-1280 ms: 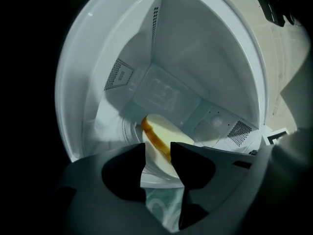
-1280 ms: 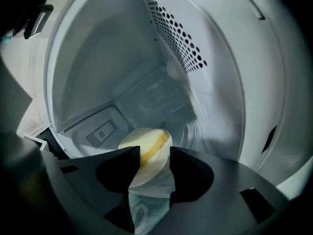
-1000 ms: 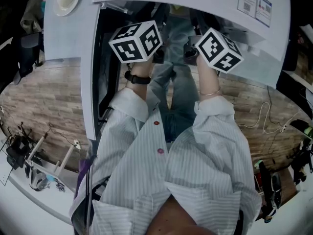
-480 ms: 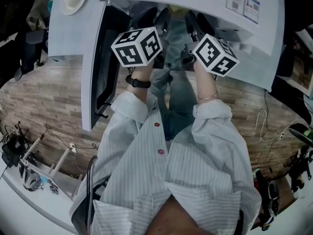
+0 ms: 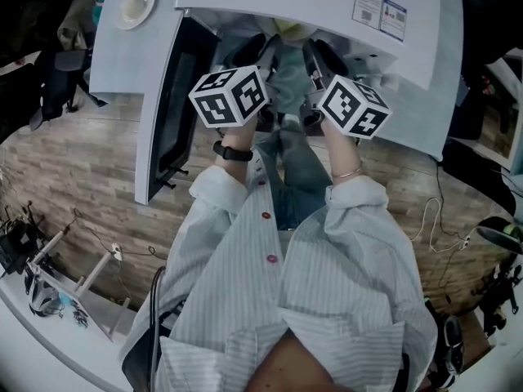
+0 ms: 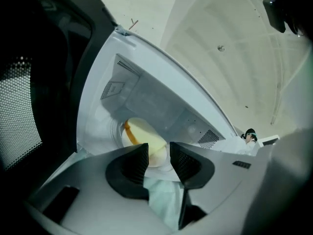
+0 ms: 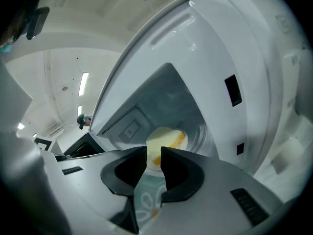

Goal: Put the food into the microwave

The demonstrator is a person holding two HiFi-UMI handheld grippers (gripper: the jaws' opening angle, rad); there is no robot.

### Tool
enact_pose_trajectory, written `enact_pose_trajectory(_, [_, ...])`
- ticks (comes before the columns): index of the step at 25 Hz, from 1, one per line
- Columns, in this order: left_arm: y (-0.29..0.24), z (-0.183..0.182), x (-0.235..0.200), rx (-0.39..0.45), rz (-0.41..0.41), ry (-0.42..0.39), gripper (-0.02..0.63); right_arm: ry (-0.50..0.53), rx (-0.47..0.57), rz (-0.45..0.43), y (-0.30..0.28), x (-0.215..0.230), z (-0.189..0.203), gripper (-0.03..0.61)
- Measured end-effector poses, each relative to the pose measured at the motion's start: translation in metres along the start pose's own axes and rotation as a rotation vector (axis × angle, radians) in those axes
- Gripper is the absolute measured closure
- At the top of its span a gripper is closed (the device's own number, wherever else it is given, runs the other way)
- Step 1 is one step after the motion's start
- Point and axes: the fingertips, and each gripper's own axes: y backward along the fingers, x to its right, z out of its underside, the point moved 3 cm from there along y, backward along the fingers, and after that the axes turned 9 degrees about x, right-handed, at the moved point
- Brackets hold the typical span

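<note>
White sheet metal is filling most of every view: the microwave (image 5: 310,6) is standing with its dark-windowed door (image 5: 176,104) hanging wide open on its left side, and a person in a striped shirt is facing its mouth. The food (image 6: 144,137), a pale yellow mound with an orange edge, is lying inside the microwave's cavity, low and toward the back wall, well clear of both tools. The left gripper (image 6: 158,151) is hovering just outside the microwave's opening, its black jaws standing apart with nothing caught between them; the food is only showing through the gap from farther in. The right gripper (image 7: 153,155) is hanging before the same opening, on the side away from the door. Its jaws have just been closing and are now leaving a narrow slot that is pinching nothing, the food again showing beyond it. In the head view both marker cubes are sitting side by side in front of the microwave. A dark watch (image 5: 233,151) is circling the left wrist. A round white dish (image 5: 135,6) is lying on a pale surface beyond the open door.
</note>
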Motion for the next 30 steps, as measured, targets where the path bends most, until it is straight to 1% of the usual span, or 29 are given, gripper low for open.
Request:
enact_pose_trajectory(3, [0.008,-0.007,0.010,0.010,0.004,-0.004,0.480,0.010,-0.007,-0.024,0.008,-0.006,-0.007,0.485])
enact_pose_trajectory(5, [0.012,-0.012,0.018,0.016,0.019,-0.004,0.504,0.019,-0.011,-0.045,0.012,-0.013,-0.012,0.494])
enact_pose_trajectory(8, [0.019,-0.018,0.032,0.028,0.057,0.012,0.557,0.037,-0.028,-0.085,0.021,-0.024,-0.017,0.508])
enact_pose_trajectory(10, [0.025,-0.021,0.043,0.031,0.087,0.014,0.570,0.047,-0.035,-0.115,0.027,-0.032,-0.020,0.514])
enact_pose_trajectory(14, [0.035,-0.034,0.064,0.047,0.149,-0.008,0.596,0.057,-0.032,-0.177,0.039,-0.051,-0.032,0.528])
enact_pose_trajectory(18, [0.046,-0.044,0.084,0.060,0.210,-0.019,0.600,0.040,-0.032,-0.229,0.050,-0.066,-0.044,0.534])
enact_pose_trajectory(22, [0.058,-0.044,0.101,0.055,0.266,0.000,0.601,0.053,-0.017,-0.259,0.062,-0.074,-0.052,0.535])
enact_pose_trajectory(26, [0.068,-0.042,0.105,0.049,0.284,-0.006,0.604,0.055,0.006,-0.256,0.072,-0.076,-0.058,0.540])
enact_pose_trajectory(30, [0.067,-0.039,0.103,0.034,0.287,0.012,0.604,0.048,0.007,-0.245,0.075,-0.073,-0.058,0.545])
